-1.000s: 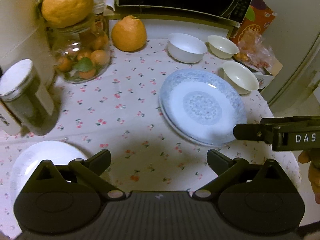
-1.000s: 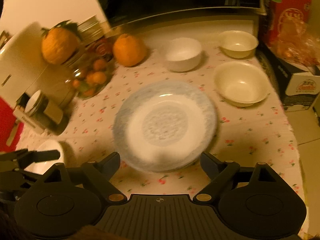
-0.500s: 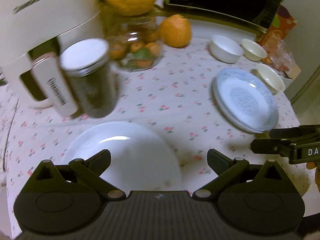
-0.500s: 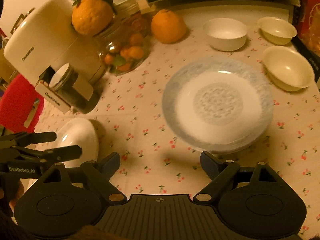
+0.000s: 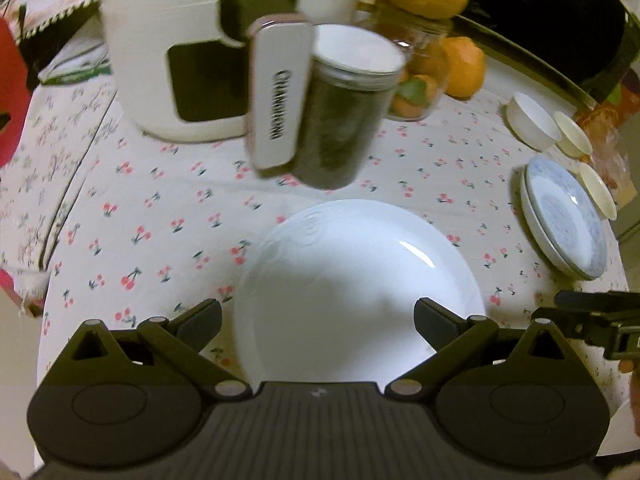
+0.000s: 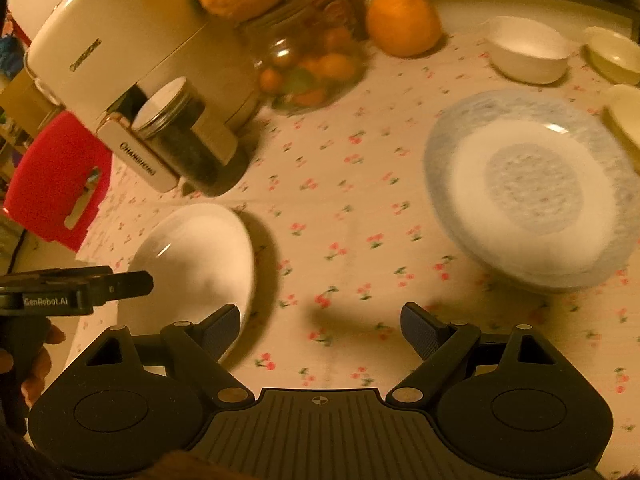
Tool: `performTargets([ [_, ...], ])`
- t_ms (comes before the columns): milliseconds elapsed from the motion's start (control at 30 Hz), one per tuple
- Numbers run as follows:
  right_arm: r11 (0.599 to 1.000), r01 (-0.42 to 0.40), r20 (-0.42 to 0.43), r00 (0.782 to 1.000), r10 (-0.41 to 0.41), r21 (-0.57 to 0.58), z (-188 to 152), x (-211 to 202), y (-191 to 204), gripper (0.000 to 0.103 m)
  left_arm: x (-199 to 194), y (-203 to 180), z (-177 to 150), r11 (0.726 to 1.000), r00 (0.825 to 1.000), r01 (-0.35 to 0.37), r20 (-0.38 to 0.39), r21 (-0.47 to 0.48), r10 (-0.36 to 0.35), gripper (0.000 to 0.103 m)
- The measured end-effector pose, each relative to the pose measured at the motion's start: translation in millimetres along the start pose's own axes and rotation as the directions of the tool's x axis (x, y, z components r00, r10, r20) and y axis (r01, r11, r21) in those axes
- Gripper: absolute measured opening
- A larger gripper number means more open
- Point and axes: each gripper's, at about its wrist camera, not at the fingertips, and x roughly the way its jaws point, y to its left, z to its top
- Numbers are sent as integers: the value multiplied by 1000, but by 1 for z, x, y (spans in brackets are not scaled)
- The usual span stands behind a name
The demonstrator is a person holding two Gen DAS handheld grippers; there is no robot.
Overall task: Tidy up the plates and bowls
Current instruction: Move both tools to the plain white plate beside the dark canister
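Observation:
A plain white plate [image 5: 356, 288] lies on the flowered cloth at the near left; it also shows in the right wrist view [image 6: 196, 264]. My left gripper [image 5: 318, 320] is open and hovers over its near rim, empty. A stack of blue-patterned plates [image 6: 532, 188] lies to the right, also seen in the left wrist view [image 5: 564, 216]. Three bowls stand behind it: a white bowl [image 6: 528, 54] and two cream bowls [image 6: 612, 54] [image 6: 626, 116]. My right gripper [image 6: 320, 332] is open and empty above the cloth between the two plates.
A dark jar with a white lid [image 5: 344, 108] and a white appliance [image 5: 216, 40] stand just behind the white plate. A glass jar of fruit [image 6: 308, 64] and two large oranges [image 6: 404, 20] are at the back. The table edge runs close on the left.
My left gripper has swung left from the blue plates to the white plate and come closer to it. My right gripper has also shifted left. Both stay open.

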Motion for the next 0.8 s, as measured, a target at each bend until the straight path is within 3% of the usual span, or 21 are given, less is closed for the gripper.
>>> performTargets([
  [333,988,-134,-23,990,136,76,-3,28,8,89,10,33,-3,991,996,72,-44,-109,-77,84],
  [800,955,-244,11,969,246,167,-3,42,9,89,17,40,-5,990,993,89,-65,-114,-96,53],
])
